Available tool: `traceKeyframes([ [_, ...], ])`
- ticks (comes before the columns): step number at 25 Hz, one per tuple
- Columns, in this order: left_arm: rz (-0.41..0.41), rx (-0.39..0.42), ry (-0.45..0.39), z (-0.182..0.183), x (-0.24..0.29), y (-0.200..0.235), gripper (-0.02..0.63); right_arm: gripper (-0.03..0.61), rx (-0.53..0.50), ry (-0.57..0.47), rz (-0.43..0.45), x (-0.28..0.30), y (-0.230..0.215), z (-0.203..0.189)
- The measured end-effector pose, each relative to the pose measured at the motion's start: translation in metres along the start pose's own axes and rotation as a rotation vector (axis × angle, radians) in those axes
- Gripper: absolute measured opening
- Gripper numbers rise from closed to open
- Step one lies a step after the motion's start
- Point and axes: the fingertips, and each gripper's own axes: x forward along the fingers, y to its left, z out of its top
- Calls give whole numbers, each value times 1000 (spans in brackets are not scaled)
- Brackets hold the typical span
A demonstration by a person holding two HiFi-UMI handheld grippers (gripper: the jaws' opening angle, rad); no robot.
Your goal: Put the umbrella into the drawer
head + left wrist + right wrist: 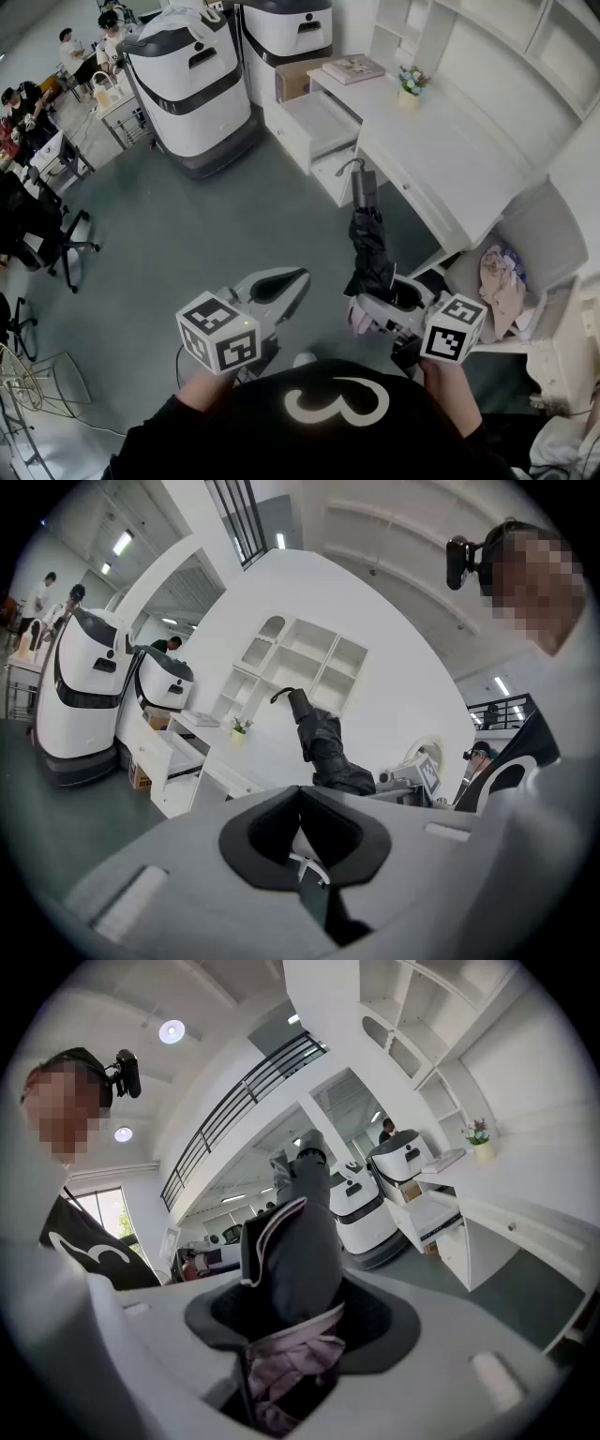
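Note:
The folded dark umbrella (371, 242) with pink lining stands up out of my right gripper (380, 305), which is shut on its lower end. Its curved handle (359, 178) points toward the white desk. In the right gripper view the umbrella (305, 1241) fills the gap between the jaws of the right gripper (300, 1312). The open white drawer (319, 122) juts from the desk's left end, well beyond the umbrella tip; it also shows in the right gripper view as the drawer (441, 1218). My left gripper (291, 281) hangs to the left, shut and empty, and the umbrella (323, 747) shows ahead of the left gripper (302, 803).
The white desk (441, 150) carries a book (352, 67) and a small flower pot (410, 86). Two large white-and-black machines (192, 89) stand left of the drawer, with a cardboard box (298, 80) behind it. A white chair with clothes (502, 281) is at right. People sit at desks far left.

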Motion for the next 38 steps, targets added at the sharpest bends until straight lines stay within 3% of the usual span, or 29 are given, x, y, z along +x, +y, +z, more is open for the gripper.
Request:
traceKeyframes([
  [10,-10,25,5,-1,0,1,8,235,0,-19,-20,1,-7,0],
  [17,-10,61,-24,-9,-4,2,8,239,-64,-41,-53,3,-13,-3],
  [23,5,61,-15,39,39,46,8,241,-70,-29,-53,38,-59,55],
  [30,35,35,15,48,85,97,8,241,-30,-18,-24,69,-116,76],
  [38,70,-4,69,81,175,171,8,241,27,11,-6,112,-217,128],
])
